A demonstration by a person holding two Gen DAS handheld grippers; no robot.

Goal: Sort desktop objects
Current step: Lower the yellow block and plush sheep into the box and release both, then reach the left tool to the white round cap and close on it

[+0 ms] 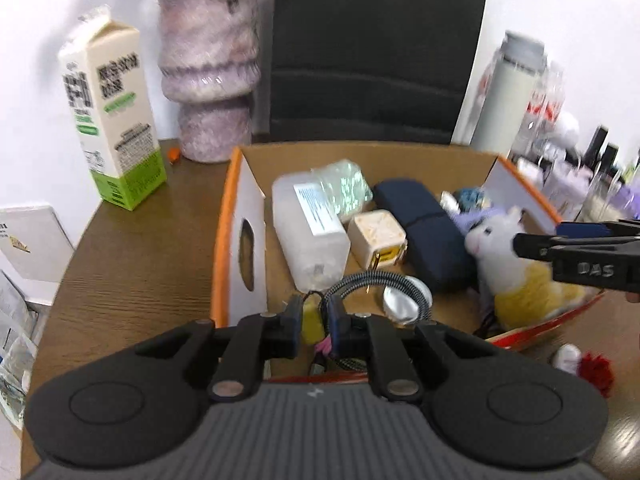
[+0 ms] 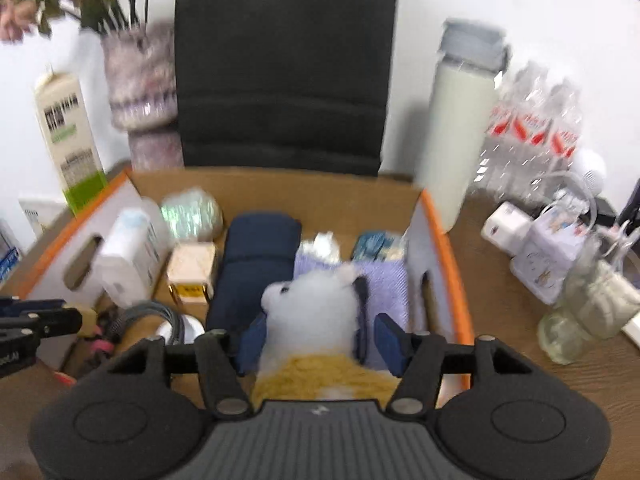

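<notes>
An orange-rimmed cardboard box (image 1: pixel 224 216) (image 2: pixel 452 256) stands on the brown desk. It holds a white bottle (image 1: pixel 308 232), a cream charger cube (image 1: pixel 378 238), a navy case (image 1: pixel 424 228) (image 2: pixel 256 264), a braided cable (image 1: pixel 384 280) and a purple cloth (image 2: pixel 384 280). My left gripper (image 1: pixel 314 320) is shut on a small yellow object (image 1: pixel 312 322) at the box's near edge. My right gripper (image 2: pixel 316 332) is open, its blue pads either side of a white and yellow plush toy (image 2: pixel 316 312) (image 1: pixel 504 256) over the box.
A milk carton (image 1: pixel 112 120) and a purple vase (image 1: pixel 208 72) stand at the back left. A black chair back (image 1: pixel 376 48) is behind the box. A white flask (image 2: pixel 460 120), water bottles (image 2: pixel 532 128) and small white items (image 2: pixel 548 248) crowd the right. A red and white toy (image 1: pixel 584 364) lies by the box.
</notes>
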